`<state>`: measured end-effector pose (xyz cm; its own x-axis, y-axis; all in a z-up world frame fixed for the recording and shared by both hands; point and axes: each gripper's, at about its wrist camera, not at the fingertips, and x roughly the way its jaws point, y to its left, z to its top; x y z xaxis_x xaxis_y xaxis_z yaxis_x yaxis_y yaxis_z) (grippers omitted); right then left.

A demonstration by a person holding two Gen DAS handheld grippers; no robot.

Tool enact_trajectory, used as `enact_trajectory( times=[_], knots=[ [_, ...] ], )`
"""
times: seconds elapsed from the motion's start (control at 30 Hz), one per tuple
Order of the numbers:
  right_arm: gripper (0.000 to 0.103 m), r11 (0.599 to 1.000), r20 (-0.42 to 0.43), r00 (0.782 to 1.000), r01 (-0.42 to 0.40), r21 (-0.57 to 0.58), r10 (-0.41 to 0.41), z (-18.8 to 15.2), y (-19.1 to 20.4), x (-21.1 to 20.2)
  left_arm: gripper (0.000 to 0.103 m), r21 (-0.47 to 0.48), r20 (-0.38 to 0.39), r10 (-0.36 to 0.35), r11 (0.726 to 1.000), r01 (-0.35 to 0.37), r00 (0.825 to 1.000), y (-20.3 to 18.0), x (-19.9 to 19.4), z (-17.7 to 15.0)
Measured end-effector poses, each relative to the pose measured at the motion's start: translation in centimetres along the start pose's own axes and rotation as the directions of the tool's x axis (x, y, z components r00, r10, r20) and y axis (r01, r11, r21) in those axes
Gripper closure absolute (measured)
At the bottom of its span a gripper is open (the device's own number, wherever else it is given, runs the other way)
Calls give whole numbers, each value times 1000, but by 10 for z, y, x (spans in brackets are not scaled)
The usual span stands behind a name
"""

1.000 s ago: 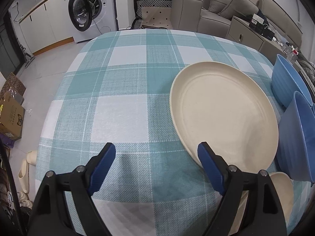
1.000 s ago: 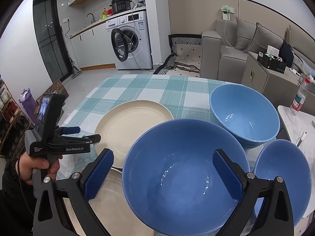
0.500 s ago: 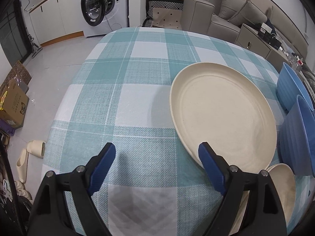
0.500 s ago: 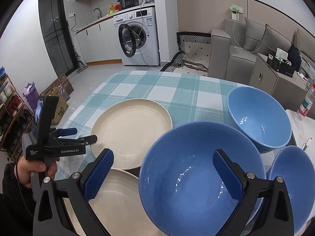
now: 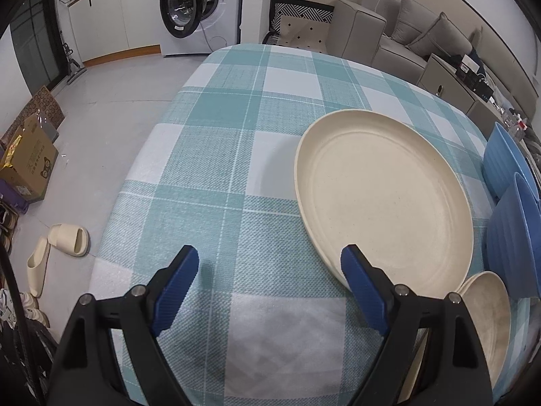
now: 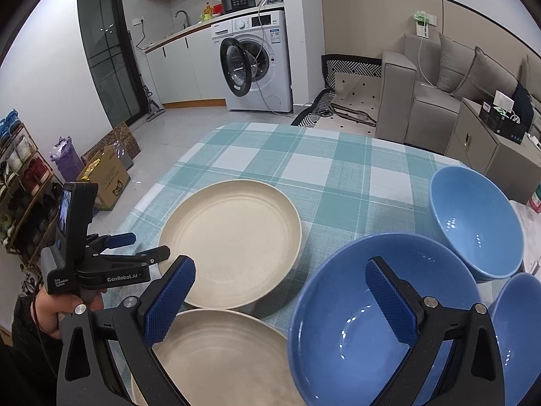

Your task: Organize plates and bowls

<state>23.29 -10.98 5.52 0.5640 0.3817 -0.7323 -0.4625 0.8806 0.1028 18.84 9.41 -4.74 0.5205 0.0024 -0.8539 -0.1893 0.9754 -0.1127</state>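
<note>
A large cream plate (image 5: pixel 382 203) (image 6: pixel 233 243) lies on the checked cloth. A second cream plate (image 6: pixel 219 358) (image 5: pixel 490 314) lies nearer, below my right gripper (image 6: pixel 280 270), which is open and grips nothing. Its right finger hangs over a big blue bowl (image 6: pixel 372 321). Two more blue bowls (image 6: pixel 473 223) (image 6: pixel 520 321) stand to the right. My left gripper (image 5: pixel 268 260) (image 6: pixel 150 244) is open over bare cloth, left of the large plate. Its right finger overlaps the plate's near rim in the left wrist view. A hand (image 6: pixel 54 311) holds it.
The table (image 5: pixel 209 155), in teal and white checks, ends close on the left. Slippers (image 5: pixel 67 237) and a cardboard box (image 5: pixel 27 165) lie on the floor there. A washing machine (image 6: pixel 257 67) with its door open and a grey sofa (image 6: pixel 432 94) stand beyond the far edge.
Both grippers have shifted left over the table. In the right wrist view the big blue bowl has slid from between the fingers toward the right finger, and more of the near plate shows.
</note>
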Motion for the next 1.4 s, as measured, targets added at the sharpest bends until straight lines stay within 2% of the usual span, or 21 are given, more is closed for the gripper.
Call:
enact_trajectory(
  times=[0.57, 0.87, 1.13, 1.27, 1.4],
  knots=[
    [1, 998, -47, 997, -62, -16, 61, 5, 30, 38, 15, -39, 6, -7, 999, 7, 1000, 19, -6, -10],
    [1, 998, -63, 996, -65, -17, 64, 12, 36, 64, 15, -44, 4, -12, 999, 12, 1000, 20, -5, -9],
    [1, 999, -70, 997, 5, -48, -9, 4, 29, 50, 15, -29, 3, -16, 999, 16, 1000, 19, -4, -9],
    [1, 990, -71, 993, 82, -114, -90, 0, 23, 30, 15, -24, 3, -22, 999, 22, 1000, 19, -2, -8],
    [1, 969, -88, 977, 177, -170, -194, -7, 8, 0, 15, -15, 3, -24, 1000, 24, 1000, 17, -1, -8]
  ],
)
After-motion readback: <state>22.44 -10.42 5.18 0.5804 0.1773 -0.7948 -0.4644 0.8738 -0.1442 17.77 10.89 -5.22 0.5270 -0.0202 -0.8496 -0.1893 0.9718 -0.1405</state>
